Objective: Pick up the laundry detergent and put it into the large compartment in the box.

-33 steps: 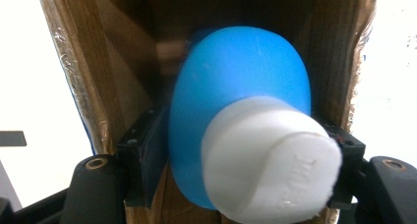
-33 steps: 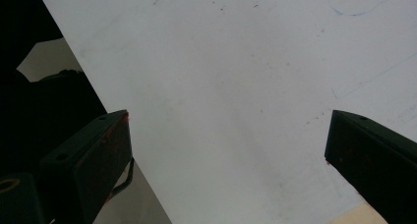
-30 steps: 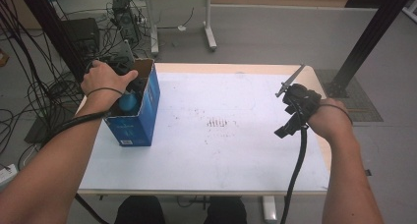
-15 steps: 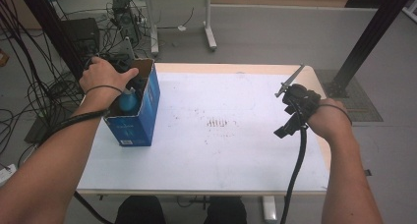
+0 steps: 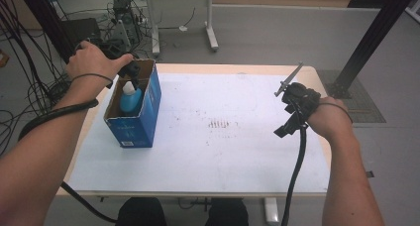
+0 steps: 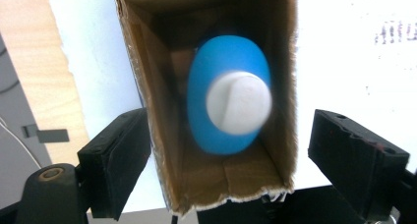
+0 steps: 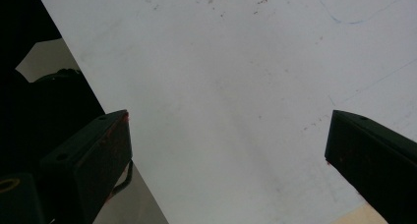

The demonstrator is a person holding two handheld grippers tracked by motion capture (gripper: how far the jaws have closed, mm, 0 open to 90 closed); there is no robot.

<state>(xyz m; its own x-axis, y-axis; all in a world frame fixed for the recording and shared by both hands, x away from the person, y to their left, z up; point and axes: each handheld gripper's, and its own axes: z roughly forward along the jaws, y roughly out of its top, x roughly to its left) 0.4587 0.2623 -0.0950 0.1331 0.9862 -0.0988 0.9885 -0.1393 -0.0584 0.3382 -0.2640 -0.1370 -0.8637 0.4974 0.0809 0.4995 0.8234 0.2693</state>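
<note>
A blue cardboard box (image 5: 144, 116) stands open-topped at the left of the white table (image 5: 223, 156). Inside it a blue bottle (image 5: 130, 99) with a white cap stands upright. My left gripper (image 5: 128, 70) hovers over the box's far end. In the left gripper view its jaws have just been opening and stand wide on either side of the box (image 6: 152, 86), clear of the bottle (image 6: 221, 135) below. Over the table's right side my right gripper (image 5: 293, 106) is open, with only bare white table (image 7: 231, 62) between its jaws.
A cable trails from each gripper toward the table's front edge. Behind the table on the grey floor are another desk's legs (image 5: 210, 32), tangled cables and equipment (image 5: 119, 18) at back left, and a black post (image 5: 376, 37) at back right.
The left hand has lifted up from the box and its jaws have spread. The bottle's white cap, earlier covered by the hand, now stands exposed inside the box. The right hand has stayed put.
</note>
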